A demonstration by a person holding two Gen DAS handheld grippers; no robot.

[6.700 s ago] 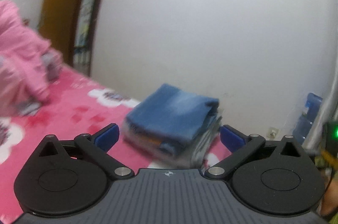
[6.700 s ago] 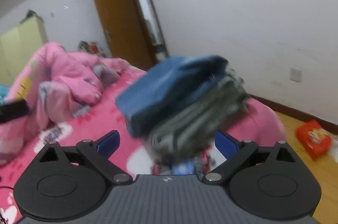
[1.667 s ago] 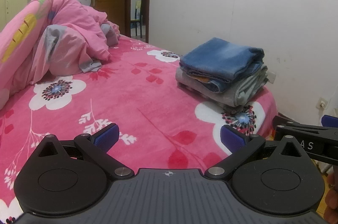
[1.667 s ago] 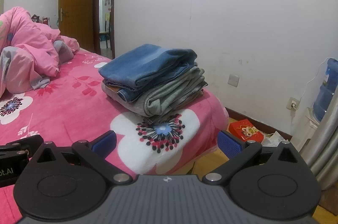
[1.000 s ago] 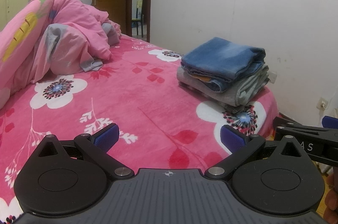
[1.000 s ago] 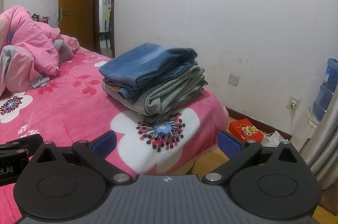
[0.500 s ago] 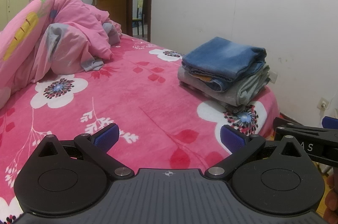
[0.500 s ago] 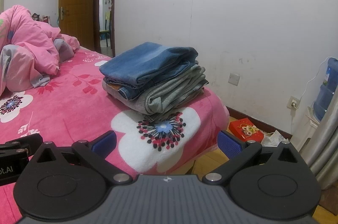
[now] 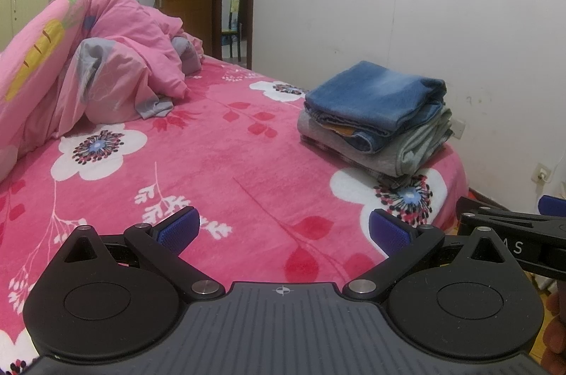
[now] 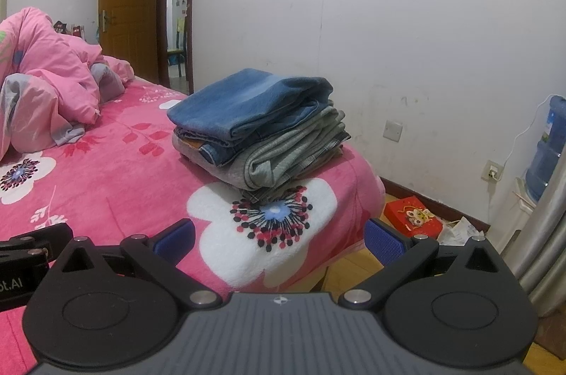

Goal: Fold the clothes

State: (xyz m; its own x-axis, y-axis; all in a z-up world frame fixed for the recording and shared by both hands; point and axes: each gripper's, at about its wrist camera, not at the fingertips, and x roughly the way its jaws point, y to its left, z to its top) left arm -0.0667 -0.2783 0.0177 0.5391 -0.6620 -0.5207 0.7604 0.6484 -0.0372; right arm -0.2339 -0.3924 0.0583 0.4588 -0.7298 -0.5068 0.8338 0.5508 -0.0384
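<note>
A stack of folded clothes rests near the far corner of the bed, blue jeans on top of grey and plaid pieces. My left gripper hovers well short of the stack, open, nothing between its blue pads. My right gripper is also open and holds nothing, above the bed's corner in front of the stack. Part of the right gripper shows at the right edge of the left wrist view.
A crumpled pink quilt is heaped at the bed's far left. Behind it stands a brown door. On the wooden floor to the right lie a red packet and papers; a water bottle stands by the wall.
Over the past seconds both grippers drew back from the stack, which now lies still on the bed. In the last half second the views barely shifted.
</note>
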